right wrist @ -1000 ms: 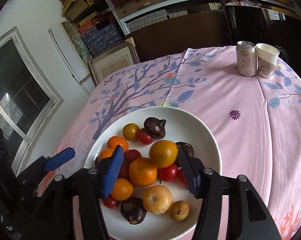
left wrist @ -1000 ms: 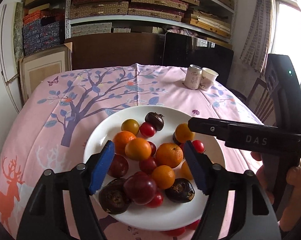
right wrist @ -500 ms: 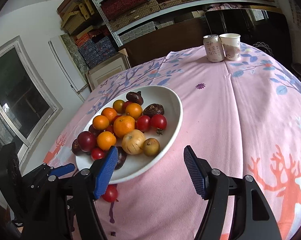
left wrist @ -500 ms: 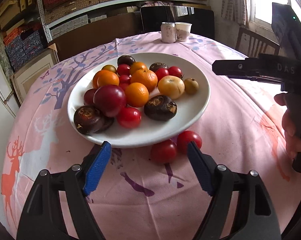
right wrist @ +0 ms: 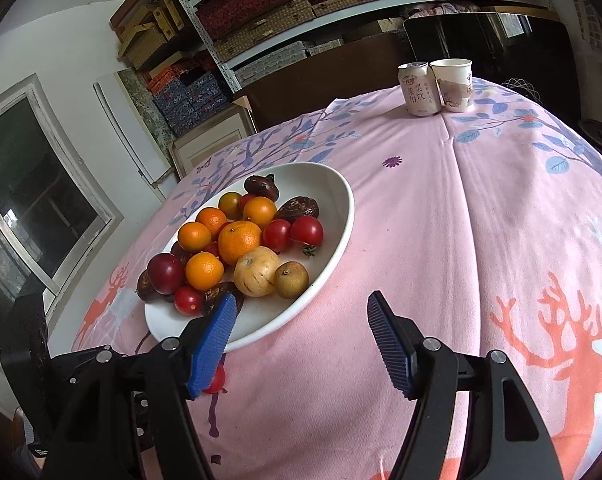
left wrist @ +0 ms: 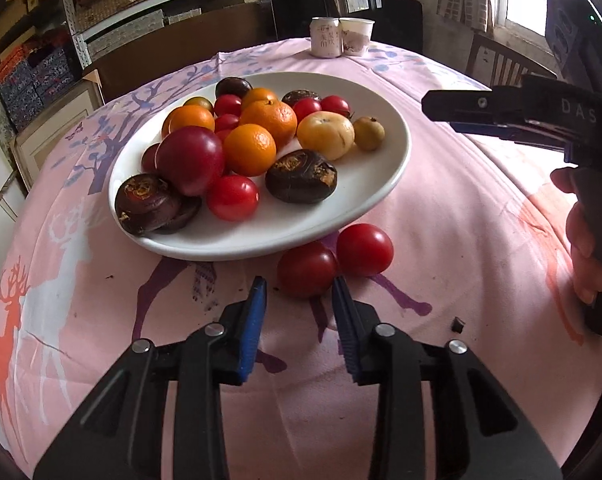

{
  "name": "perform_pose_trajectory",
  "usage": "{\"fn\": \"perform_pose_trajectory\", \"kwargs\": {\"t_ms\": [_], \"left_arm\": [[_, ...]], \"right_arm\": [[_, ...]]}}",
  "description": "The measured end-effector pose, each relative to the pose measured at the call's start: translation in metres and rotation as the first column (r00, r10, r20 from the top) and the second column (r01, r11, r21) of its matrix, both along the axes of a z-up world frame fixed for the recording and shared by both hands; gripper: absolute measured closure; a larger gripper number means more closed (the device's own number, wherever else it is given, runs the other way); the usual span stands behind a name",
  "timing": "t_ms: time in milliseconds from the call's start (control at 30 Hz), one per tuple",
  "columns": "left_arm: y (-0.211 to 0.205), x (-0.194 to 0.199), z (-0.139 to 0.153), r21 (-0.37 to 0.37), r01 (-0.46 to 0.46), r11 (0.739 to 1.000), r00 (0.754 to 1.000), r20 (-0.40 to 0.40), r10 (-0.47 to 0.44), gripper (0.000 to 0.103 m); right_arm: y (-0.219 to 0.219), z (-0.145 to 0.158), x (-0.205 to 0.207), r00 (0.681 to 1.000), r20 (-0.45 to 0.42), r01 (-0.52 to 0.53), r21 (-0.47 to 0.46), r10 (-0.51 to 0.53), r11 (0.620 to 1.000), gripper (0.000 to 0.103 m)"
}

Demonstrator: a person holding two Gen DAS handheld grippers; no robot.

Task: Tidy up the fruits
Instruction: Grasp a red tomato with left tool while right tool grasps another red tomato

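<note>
Pink tablecloth (left wrist: 441, 216) holds plate (left wrist: 389, 168), can (right wrist: 417, 89), cup (right wrist: 455, 84).

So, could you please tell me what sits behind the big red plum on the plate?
Behind the red plum, mandarins and small tomatoes show on the plate; anything directly behind it is covered.

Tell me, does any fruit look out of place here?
Yes. Two round red tomatoes lie on the pink tablecloth beside the white plate, while the other fruit is on the plate. The left gripper is open near them.
</note>
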State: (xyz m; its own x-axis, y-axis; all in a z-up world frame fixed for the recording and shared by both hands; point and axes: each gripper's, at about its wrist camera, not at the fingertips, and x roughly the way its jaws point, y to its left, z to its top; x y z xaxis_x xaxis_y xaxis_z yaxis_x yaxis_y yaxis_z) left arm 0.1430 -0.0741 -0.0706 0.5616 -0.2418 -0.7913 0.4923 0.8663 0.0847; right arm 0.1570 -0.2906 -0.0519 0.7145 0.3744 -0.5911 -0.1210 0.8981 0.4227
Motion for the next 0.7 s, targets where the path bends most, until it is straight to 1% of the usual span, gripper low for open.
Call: {"fn": "perform_pose_trajectory", "kwargs": {"t_ms": [67, 233, 267, 367, 467, 500, 567, 633, 700], "left_arm": [[-0.003, 0.004, -0.002, -0.002, 0.001, 1.000, 1.000, -0.010, -0.001, 0.067], [-0.016, 0.012, -0.003, 0.023, 0.000, 1.000, 1.000, 0.000, 0.000, 0.067], [-0.016, 0.015, -0.004, 0.012, -0.004, 1.000, 1.000, -0.011, 0.004, 0.067], [-0.009, 0.025, -0.004, -0.052, -0.022, 0.998, 0.998, -0.055, 0.019, 0.064], [-0.012, 0.022, -0.004, -0.037, -0.020, 0.999, 0.999, -0.037, 0.018, 0.064], [-0.012, 0.020, -0.004, -0.048, -0.010, 0.999, 0.999, -0.041, 0.008, 0.074], [-0.012, 0.014, -0.002, -0.047, 0.005, 0.999, 0.999, -0.035, -0.006, 0.074], [-0.010, 0.003, 0.005, -0.074, 0.039, 0.996, 0.999, -0.014, -0.040, 0.074], [-0.003, -0.008, 0.018, -0.121, 0.053, 0.991, 0.998, 0.050, -0.047, 0.074]], "right_arm": [[0.001, 0.000, 0.001, 1.000, -0.004, -0.004, 0.000, 0.004, 1.000, 0.034], [0.006, 0.001, -0.001, 1.000, 0.003, -0.018, -0.012, 0.018, 1.000, 0.034], [0.006, 0.000, -0.001, 1.000, 0.003, -0.019, -0.014, 0.019, 1.000, 0.034], [0.007, 0.001, -0.002, 1.000, 0.001, -0.019, -0.011, 0.019, 1.000, 0.034], [0.008, 0.000, -0.002, 1.000, 0.002, -0.021, -0.015, 0.021, 1.000, 0.034], [0.009, 0.001, -0.002, 1.000, 0.004, -0.021, -0.018, 0.021, 1.000, 0.034], [0.009, 0.000, -0.003, 1.000, 0.004, -0.024, -0.015, 0.024, 1.000, 0.034], [0.010, -0.002, -0.003, 0.999, -0.005, -0.037, -0.013, 0.037, 0.999, 0.034], [0.016, -0.005, -0.003, 0.997, -0.022, -0.076, -0.021, 0.075, 0.997, 0.034]]}}
